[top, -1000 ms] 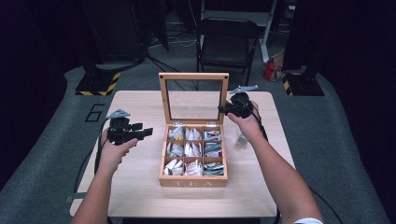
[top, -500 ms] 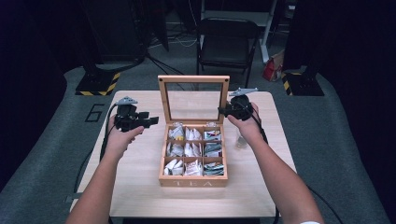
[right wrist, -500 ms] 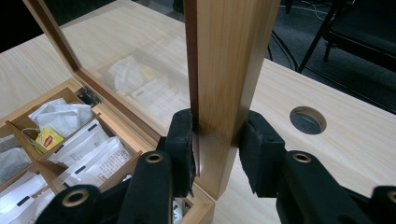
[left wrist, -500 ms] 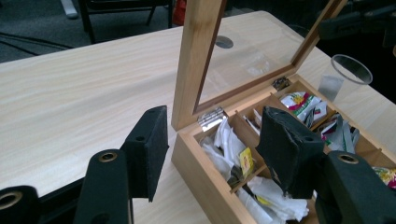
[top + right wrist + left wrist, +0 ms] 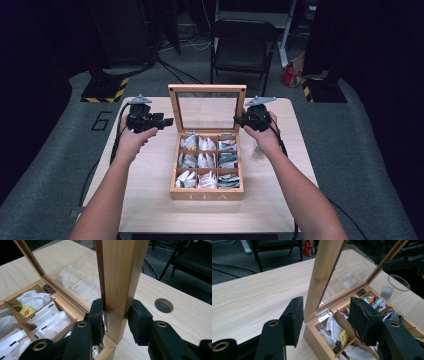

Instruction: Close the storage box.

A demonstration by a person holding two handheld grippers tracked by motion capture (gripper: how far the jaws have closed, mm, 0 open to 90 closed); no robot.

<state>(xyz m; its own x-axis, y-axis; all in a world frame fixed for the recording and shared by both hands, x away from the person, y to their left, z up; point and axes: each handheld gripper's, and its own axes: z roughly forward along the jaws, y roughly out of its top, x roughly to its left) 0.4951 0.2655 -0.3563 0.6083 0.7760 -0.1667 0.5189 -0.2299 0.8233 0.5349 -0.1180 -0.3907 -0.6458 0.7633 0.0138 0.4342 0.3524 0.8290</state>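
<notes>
Straddling the lid (image 5: 120,277), the right hand-held gripper (image 5: 116,320) hides any contact; left hand-held gripper (image 5: 324,320) gapes.

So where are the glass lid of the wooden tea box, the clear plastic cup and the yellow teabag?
glass lid of the wooden tea box (image 5: 208,111), high view, centre of pane.
clear plastic cup (image 5: 395,285), left gripper view, rim.
yellow teabag (image 5: 26,310), right gripper view, packet face.

Lighting and picture quality, for your check: overhead light falls bright and even on your bench (image 5: 150,200) while the surroundings sink to near black, the high view is soft and grainy, the glass lid (image 5: 344,277) carries pale reflections, and each hand-held gripper's near jaws look slightly blurred.
</notes>
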